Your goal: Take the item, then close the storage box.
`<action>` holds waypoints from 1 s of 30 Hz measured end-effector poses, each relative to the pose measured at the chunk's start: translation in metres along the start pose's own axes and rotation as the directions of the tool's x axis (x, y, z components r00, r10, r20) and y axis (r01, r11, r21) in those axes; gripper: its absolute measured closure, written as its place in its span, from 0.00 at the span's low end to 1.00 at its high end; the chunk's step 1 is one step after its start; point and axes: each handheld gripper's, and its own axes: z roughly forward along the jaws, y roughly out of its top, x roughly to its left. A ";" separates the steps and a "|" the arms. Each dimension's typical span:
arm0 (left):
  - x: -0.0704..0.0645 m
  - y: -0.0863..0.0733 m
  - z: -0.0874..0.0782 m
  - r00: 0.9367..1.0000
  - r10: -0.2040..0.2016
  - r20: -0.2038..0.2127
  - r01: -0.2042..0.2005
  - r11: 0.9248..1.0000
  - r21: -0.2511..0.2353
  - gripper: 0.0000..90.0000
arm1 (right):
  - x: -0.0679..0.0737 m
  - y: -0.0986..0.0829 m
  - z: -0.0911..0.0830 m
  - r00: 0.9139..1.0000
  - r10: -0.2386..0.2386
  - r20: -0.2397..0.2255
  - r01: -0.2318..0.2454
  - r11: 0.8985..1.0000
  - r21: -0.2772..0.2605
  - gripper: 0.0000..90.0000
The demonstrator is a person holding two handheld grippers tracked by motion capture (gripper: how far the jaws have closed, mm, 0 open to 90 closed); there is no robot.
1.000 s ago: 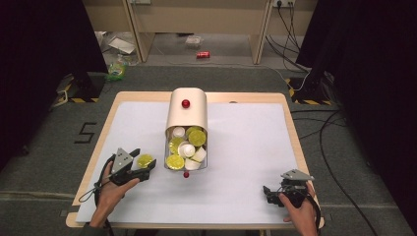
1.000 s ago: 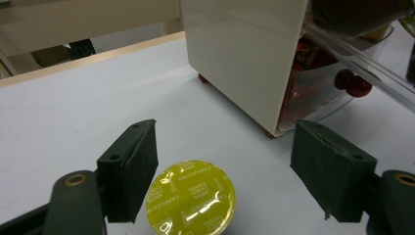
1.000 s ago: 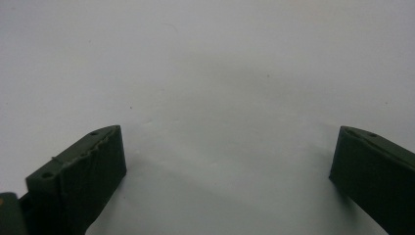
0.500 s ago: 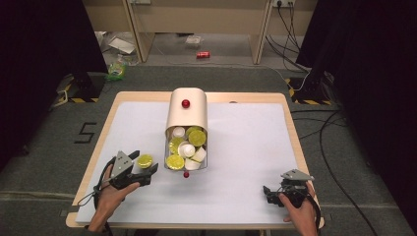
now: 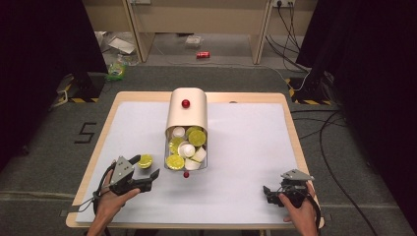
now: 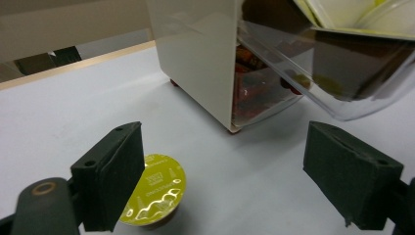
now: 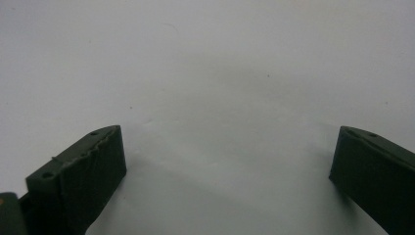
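- One yellow capsule (image 5: 144, 161) lies on the bench (image 5: 246, 147) at lower left, beside the left gripper (image 5: 150, 179), fingers apart.
- Right gripper (image 5: 268, 192), lower right: fingers apart, empty.

Left tongs (image 5: 147, 178) low, jaws wide apart; right tongs (image 5: 268, 192) low, jaws spread.

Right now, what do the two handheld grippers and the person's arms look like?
Both grippers are black, each topped by a grey three-cornered plate. The left gripper has a cable trailing back past the wrist; the right gripper is the same build. Their fingers are thick, flat, dark blocks with small holes near the tips. The forearms are bare, with no sleeves in sight.
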 end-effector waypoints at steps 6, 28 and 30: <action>-0.005 0.001 -0.005 1.000 0.011 0.005 -0.011 1.000 -0.006 0.17 | 0.000 0.000 0.000 1.000 0.000 0.000 0.000 1.000 0.000 0.00; -0.014 0.000 -0.017 1.000 0.015 0.011 -0.015 1.000 -0.007 0.17 | 0.000 0.000 0.000 1.000 0.000 0.002 0.000 1.000 0.000 0.00; -0.015 0.001 -0.018 1.000 0.017 0.012 -0.017 1.000 -0.011 0.17 | 0.000 0.000 0.000 1.000 0.001 0.001 -0.001 1.000 0.000 0.00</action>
